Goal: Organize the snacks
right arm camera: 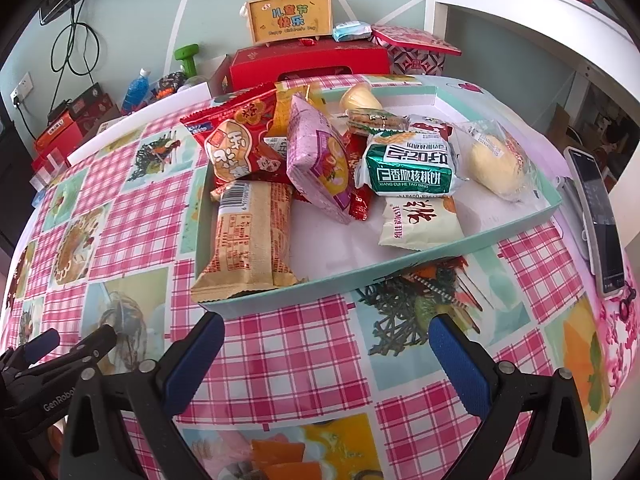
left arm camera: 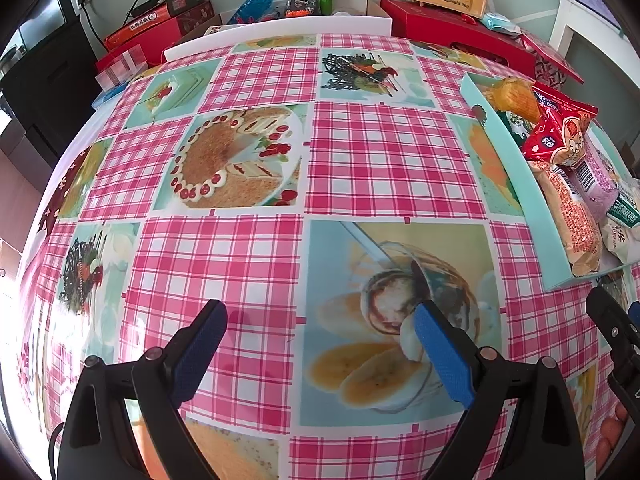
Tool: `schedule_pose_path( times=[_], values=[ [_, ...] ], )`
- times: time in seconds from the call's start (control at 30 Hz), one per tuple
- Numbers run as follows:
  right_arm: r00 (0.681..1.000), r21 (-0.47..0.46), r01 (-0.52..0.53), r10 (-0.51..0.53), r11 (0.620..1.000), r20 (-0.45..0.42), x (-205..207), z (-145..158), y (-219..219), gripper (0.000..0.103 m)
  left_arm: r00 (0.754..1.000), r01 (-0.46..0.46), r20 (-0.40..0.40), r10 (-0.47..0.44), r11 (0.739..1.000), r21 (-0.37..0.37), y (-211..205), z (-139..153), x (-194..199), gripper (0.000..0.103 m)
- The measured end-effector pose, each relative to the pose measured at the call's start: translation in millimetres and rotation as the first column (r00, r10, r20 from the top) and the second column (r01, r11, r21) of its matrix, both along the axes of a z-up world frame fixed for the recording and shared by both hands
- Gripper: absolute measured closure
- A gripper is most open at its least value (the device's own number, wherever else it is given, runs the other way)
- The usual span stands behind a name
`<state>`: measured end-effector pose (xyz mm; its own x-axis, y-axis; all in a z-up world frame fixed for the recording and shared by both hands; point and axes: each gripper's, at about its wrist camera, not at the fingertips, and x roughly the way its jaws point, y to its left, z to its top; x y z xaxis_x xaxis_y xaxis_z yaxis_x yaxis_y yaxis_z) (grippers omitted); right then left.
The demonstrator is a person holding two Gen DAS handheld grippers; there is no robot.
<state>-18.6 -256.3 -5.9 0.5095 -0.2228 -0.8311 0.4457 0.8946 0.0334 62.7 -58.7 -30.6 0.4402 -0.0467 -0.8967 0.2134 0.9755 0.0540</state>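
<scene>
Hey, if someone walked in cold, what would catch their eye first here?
Probably the teal tray heaped with snack packets, sitting on the loud pink-checked tablecloth, with a green walnut-cookie pack near the tray's middle. Both the left hand-held gripper and right hand-held gripper hover open and empty.

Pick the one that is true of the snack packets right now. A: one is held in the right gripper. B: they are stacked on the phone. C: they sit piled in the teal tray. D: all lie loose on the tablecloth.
C: the snack packets lie heaped inside the teal tray, while the right gripper hangs open and empty in front of it.
</scene>
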Motion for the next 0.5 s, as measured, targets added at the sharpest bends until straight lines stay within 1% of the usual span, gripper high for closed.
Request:
schedule_pose_path(
  times=[0.13,0.27,0.5],
  values=[
    [1.000,0.000,0.000,0.000,1.000,-0.003,-0.1,-0.6,0.0,0.000,1.000,-0.007,0.003,0.007,1.000,0.000,-1.5,-0.2,0.9,0.008],
    [1.000,0.004,0.005,-0.005,1.000,-0.006,-0.5,-1.4,-1.5,0.000,0.999,-0.024,0.024,0.024,1.000,-0.015,-0.4,4.0,0.4,0.008],
    [1.000,0.003,0.000,0.001,1.000,-0.005,0.2,-0.5,0.7,0.000,0.999,-0.031,0.021,0.031,0.999,-0.019,-0.1,3.7,1.3,0.008]
  ],
)
